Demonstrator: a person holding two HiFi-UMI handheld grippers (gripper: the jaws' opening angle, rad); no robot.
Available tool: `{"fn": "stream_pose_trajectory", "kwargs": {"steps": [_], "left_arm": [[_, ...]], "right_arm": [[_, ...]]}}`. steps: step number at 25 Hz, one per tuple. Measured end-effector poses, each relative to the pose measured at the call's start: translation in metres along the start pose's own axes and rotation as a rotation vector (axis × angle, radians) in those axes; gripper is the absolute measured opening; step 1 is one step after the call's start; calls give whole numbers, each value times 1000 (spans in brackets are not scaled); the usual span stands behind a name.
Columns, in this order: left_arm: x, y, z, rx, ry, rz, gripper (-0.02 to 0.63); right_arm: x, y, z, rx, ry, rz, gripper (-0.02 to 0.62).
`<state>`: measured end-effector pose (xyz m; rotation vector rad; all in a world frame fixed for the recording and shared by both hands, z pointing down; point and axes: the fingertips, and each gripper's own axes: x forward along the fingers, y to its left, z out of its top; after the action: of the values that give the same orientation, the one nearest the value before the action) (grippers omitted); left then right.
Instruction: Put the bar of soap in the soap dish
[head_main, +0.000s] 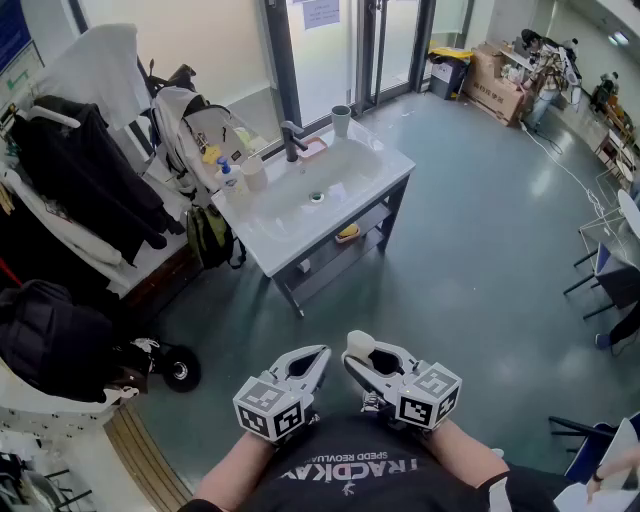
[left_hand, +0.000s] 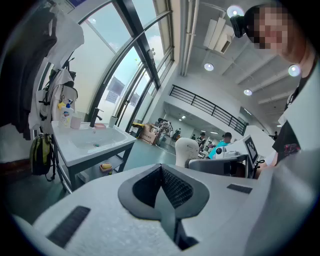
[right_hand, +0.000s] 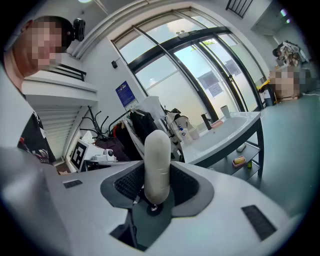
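A person stands well back from a white washstand, with bare green floor between them. The right gripper pinches a white bar of soap upright between its pads. The left gripper has its jaws pressed together on nothing. A pink soap dish sits just beside the black tap, with a cup at the far corner. A tray on the lower shelf holds something yellow, too small to identify. Coats crowd the left.
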<state>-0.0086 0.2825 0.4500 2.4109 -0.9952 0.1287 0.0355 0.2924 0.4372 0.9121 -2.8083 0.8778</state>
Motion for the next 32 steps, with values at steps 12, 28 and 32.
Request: {"fn": "stream_pose_trajectory", "kwargs": {"steps": [12, 28, 32], "left_arm": [[-2, -4, -1, 4, -1, -1, 9], [3, -5, -4, 16, 6, 16, 9], [8, -7, -4, 11, 5, 19, 9]], "right_arm": [[-4, 1, -2, -2, -2, 2, 152], [-9, -9, 1, 17, -16, -5, 152], [-12, -16, 6, -6, -16, -22, 152]]}}
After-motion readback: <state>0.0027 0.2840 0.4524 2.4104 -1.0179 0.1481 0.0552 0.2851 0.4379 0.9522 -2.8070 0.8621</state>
